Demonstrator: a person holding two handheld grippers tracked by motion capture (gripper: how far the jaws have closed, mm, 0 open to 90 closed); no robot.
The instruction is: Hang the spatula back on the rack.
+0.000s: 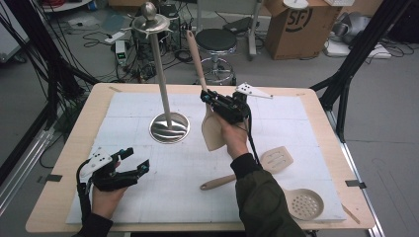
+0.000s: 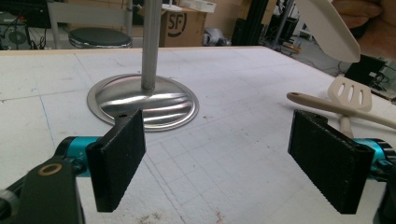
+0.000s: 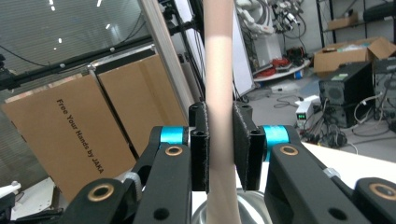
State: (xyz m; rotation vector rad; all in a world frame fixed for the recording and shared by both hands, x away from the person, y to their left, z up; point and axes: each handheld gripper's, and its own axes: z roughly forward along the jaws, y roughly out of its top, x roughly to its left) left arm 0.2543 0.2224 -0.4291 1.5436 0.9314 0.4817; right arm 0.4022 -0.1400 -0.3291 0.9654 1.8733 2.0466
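Holding a beige plastic spatula with a solid blade (image 1: 211, 126) aloft, handle up and blade hanging down, right gripper (image 1: 210, 97) clamped on the handle (image 3: 219, 116) partway along, both pads pressed flat against it. Standing just to the left of that gripper and slightly beyond it: a tall polished steel utensil stand with a round domed base (image 1: 169, 127) and a hook crown at the top (image 1: 149, 22). Judged as the carry-and-hang step, the spatula lifted off the white foam-covered worktop (image 1: 148, 197) and headed for the crown. Next move, by that reading: raise the handle end to hook height, shift left toward the pole, line up the handle tip with one prong, lower gently, then release; tilt of the handle worth correcting first. Left gripper (image 2: 219, 163) idle low near the worktop, jaws wide apart, nothing between them. Lying on the worktop below and to the right of the right gripper: a beige slotted turner (image 1: 269, 163) and a beige perforated skimmer (image 1: 304, 203).
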